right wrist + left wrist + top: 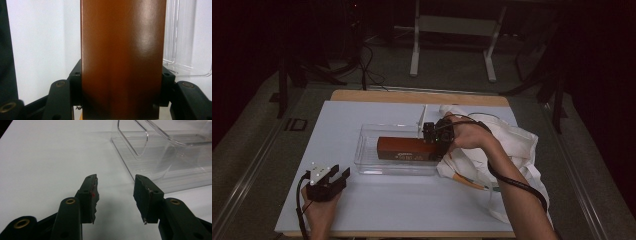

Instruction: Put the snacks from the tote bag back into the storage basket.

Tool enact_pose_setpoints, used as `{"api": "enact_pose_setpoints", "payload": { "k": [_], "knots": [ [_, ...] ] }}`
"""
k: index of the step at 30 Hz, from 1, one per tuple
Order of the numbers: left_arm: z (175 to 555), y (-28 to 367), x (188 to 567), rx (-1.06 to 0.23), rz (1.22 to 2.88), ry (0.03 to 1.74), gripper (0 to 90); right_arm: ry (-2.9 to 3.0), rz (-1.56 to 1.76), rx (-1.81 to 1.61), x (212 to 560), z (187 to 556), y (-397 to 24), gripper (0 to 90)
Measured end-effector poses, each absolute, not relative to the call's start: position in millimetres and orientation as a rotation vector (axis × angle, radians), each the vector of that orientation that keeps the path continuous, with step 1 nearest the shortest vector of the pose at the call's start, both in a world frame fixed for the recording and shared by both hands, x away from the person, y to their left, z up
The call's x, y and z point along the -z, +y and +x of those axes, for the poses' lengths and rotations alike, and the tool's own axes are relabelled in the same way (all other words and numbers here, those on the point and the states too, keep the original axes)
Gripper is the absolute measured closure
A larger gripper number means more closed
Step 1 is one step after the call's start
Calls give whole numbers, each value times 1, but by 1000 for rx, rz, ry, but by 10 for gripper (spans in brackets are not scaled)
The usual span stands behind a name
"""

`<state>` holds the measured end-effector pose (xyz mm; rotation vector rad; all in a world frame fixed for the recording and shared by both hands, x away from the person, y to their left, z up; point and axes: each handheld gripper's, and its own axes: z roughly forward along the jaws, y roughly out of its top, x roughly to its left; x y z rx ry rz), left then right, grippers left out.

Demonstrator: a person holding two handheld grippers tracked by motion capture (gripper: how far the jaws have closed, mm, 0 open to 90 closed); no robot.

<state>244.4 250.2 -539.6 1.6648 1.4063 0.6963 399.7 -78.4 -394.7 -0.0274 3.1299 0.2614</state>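
Observation:
A long brown box point(404, 148) lies lengthwise inside a clear plastic bin point(362, 155) at the middle of the table. My right gripper point(428, 145) is shut on the box's right end, and in the right gripper view the box point(122, 50) sits between the two black jaws with both pads point(76, 85) against its sides. Near the front left corner my left gripper point(339, 175) rests on the table, open and with nothing between its fingers point(90, 192). The near corner of the bin point(162, 157) stands just ahead of it to the right.
A white cloth bag point(517, 145) lies crumpled to the right of the bin, under my right forearm, with an orange-handled item point(469, 182) beside it. A white sheet point(412, 200) covers the tabletop. Dark floor, cables and table legs lie beyond the far edge.

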Motion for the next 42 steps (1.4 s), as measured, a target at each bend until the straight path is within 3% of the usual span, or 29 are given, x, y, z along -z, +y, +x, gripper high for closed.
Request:
{"api": "enact_pose_setpoints", "payload": {
  "k": [42],
  "knots": [
    [244, 251, 540, -693, 1668, 1405, 547, 3166, -62, -182, 412, 402, -57, 421]
  ]
}}
